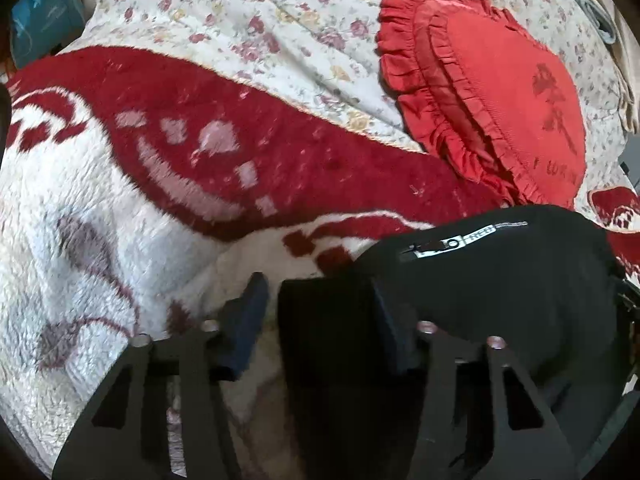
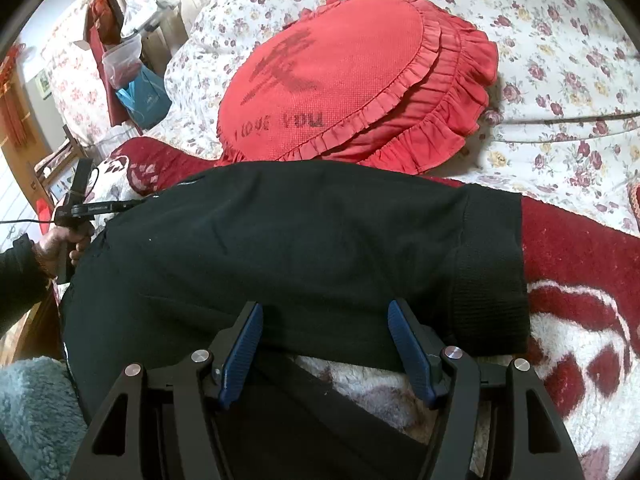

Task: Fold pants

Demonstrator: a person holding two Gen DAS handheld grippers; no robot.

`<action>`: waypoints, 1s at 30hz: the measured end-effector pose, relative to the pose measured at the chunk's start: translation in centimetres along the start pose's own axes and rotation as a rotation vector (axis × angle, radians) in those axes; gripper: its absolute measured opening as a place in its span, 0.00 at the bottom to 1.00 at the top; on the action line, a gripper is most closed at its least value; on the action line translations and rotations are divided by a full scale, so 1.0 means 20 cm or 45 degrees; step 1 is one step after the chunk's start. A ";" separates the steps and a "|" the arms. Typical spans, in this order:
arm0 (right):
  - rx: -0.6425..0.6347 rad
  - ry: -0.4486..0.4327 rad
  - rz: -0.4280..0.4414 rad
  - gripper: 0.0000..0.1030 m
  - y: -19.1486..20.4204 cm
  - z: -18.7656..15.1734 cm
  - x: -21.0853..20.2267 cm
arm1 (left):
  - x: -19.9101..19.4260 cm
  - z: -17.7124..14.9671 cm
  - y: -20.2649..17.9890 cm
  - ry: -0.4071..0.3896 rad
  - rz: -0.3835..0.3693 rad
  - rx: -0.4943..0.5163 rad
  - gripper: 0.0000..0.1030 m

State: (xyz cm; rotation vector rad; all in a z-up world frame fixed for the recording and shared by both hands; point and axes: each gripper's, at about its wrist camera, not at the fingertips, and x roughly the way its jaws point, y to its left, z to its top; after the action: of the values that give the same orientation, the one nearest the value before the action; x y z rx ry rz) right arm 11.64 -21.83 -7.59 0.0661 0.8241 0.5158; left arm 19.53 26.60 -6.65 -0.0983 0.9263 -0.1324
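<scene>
Black pants [image 2: 288,248] lie folded on a red and white fleece blanket [image 2: 580,320], with a ribbed cuff [image 2: 488,280] at the right end. In the left wrist view the pants [image 1: 500,288] fill the lower right and show a white label [image 1: 444,246]. My left gripper [image 1: 320,292] is open, with black fabric lying between its fingers against the right one. My right gripper [image 2: 324,320] is open at the near edge of the pants, its blue pads [image 2: 244,344] on either side of the fabric edge. The left gripper also shows in the right wrist view [image 2: 80,208], held in a hand.
A red heart-shaped frilled cushion [image 2: 352,80] lies just behind the pants on a floral quilt [image 2: 560,60]; it also shows in the left wrist view [image 1: 492,96]. A blue box [image 1: 44,20] and bedside clutter [image 2: 132,64] sit at the far left.
</scene>
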 end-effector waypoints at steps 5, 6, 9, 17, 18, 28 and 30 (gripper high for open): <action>0.001 -0.001 0.002 0.62 0.00 0.00 0.00 | -0.03 0.00 -0.01 -0.012 0.021 0.006 0.34; 0.000 -0.001 0.001 0.62 0.00 0.00 0.00 | -0.05 0.00 -0.01 -0.024 0.021 0.005 0.26; 0.002 -0.001 0.004 0.62 0.00 0.00 0.00 | -0.10 0.01 -0.01 -0.042 0.076 0.004 0.08; 0.011 0.010 0.007 0.61 0.00 0.01 -0.01 | -0.38 0.04 -0.13 -0.149 0.152 0.042 0.07; 0.024 0.033 0.016 0.60 0.00 0.02 -0.02 | -0.42 0.05 -0.15 -0.166 0.158 0.043 0.07; 0.638 0.073 -0.154 0.53 -0.60 0.35 -0.24 | -0.52 0.11 -0.25 -0.227 0.252 -0.011 0.07; 0.663 0.112 -0.135 0.52 -0.66 0.37 -0.18 | -0.50 0.12 -0.26 -0.211 0.273 -0.011 0.07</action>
State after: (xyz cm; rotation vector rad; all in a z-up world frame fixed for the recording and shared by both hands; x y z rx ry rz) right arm 20.37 -34.00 -3.34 0.4783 1.0262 0.1947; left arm 15.10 23.09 3.33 -0.0171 0.7668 0.0780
